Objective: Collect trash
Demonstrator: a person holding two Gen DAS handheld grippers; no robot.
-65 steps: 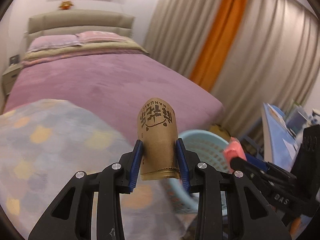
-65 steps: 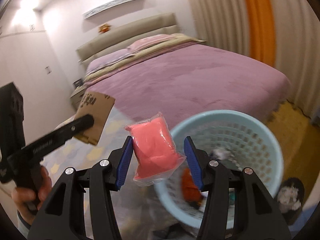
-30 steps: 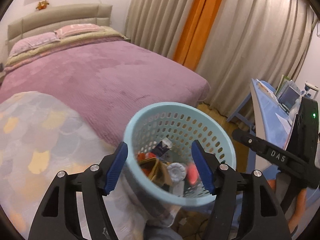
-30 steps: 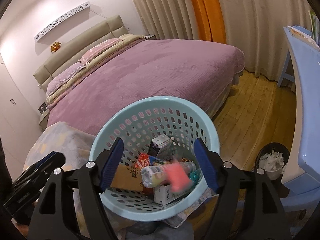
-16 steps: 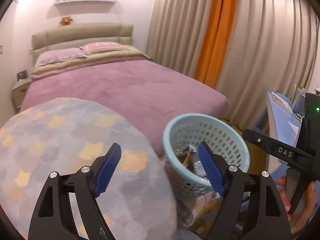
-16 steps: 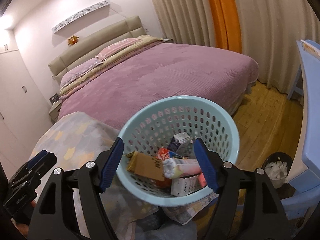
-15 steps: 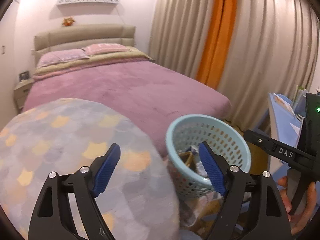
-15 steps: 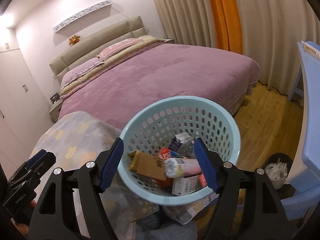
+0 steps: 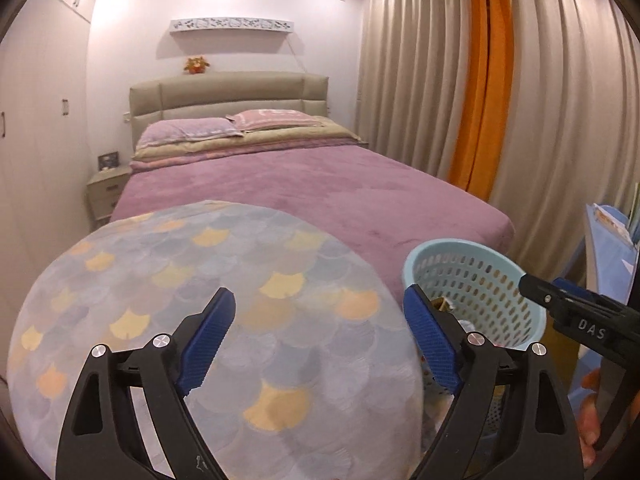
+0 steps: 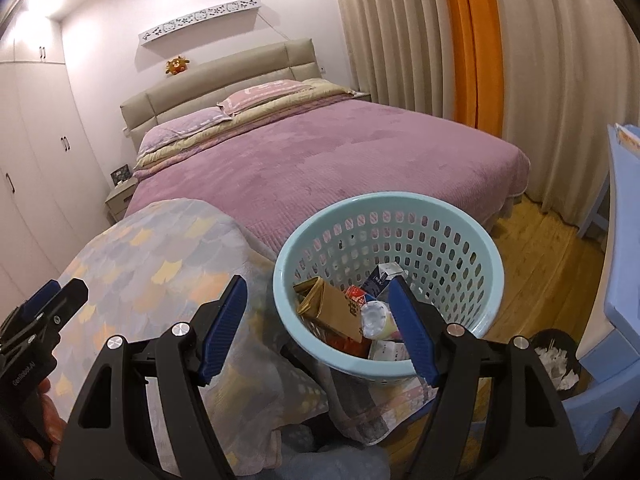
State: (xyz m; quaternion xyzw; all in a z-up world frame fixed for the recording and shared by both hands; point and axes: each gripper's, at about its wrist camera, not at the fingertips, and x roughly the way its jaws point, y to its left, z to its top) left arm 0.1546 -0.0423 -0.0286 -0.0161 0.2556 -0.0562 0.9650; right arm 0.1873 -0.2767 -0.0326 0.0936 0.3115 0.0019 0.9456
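A light blue perforated basket (image 10: 472,240) stands by the foot of the bed and holds trash: a brown paper cup (image 10: 334,308), a small carton (image 10: 380,278), a bottle (image 10: 376,316) and other pieces. It also shows in the left wrist view (image 9: 472,276). My right gripper (image 10: 320,326) is open and empty, above the basket's near left rim. My left gripper (image 9: 320,336) is open and empty over a round surface covered with a scale-patterned cloth (image 9: 200,280). The right gripper's arm (image 9: 580,320) shows at the right of the left wrist view.
A bed with a purple cover (image 10: 340,160) fills the background. Beige and orange curtains (image 10: 480,60) hang on the right. A blue desk (image 10: 624,240) and a small black bin with paper (image 10: 556,356) stand on the wooden floor at the right. A nightstand (image 9: 106,192) is by the bed.
Both grippers let go of their items into the basket, the brown cup and the pink packet. Since then both have drawn back and to the left, still open.
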